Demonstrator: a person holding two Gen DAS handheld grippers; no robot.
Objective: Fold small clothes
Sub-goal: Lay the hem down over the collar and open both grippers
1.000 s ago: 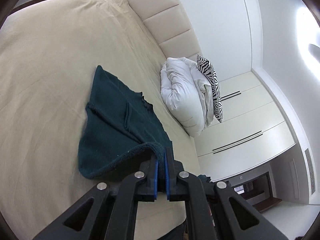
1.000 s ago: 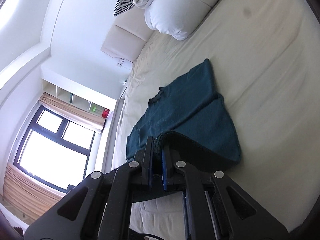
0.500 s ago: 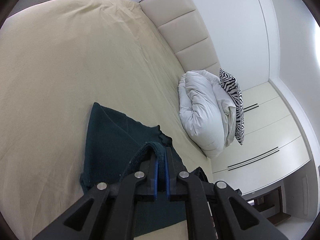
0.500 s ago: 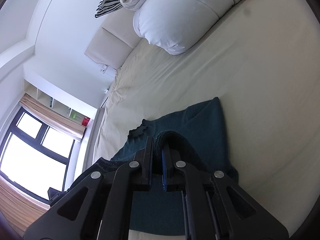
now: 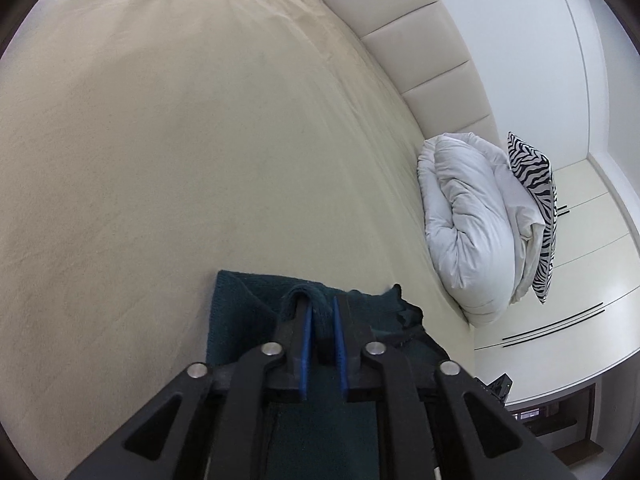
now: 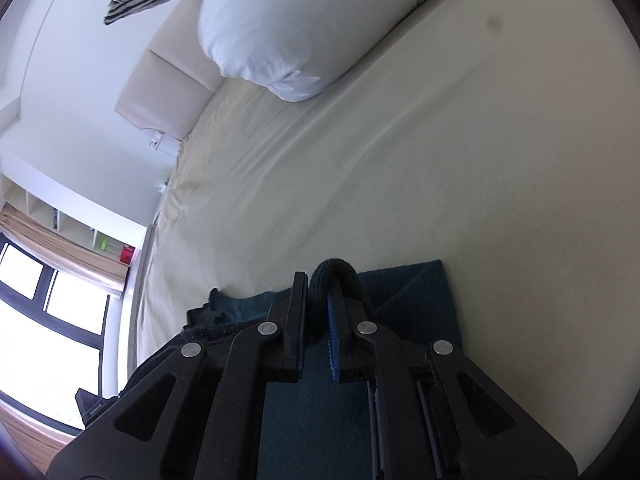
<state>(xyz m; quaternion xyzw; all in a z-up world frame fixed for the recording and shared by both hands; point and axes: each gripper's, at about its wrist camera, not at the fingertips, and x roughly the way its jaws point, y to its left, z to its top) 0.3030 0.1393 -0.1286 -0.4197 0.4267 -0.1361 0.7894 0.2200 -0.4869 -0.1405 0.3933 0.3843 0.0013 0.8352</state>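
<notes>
Bedroom, with a wide bed under a cream sheet filling most of both wrist views. Padded cream headboard runs along the far side. White bundled duvet is piled against the headboard, with a zebra-striped cushion just behind it, touching. Pale wardrobe doors with dark bar handles at the right of the left view. In the right view, a window with a dark frame, a tan blind above it, and open shelf cubbies on the wall.

Dark teal garment, knit-looking, lies on the sheet close under both grippers, partly folded over itself. A frilled edge of it shows to the right of the left gripper.

Left gripper: jaws opening, blue pads showing a narrow gap. A fold of the teal cloth is draped over the tip of the left-hand finger; the right-hand pad stands clear of it. Cloth sits between the jaws but is not pinched.

Right gripper: jaws opening, gap only slight. A thick rolled fold of the garment humps up over the fingertips and fills the space between them; the pads appear to be pressing it from both sides.

Garment's far corners lie flat on the sheet, well apart from the duvet.
</notes>
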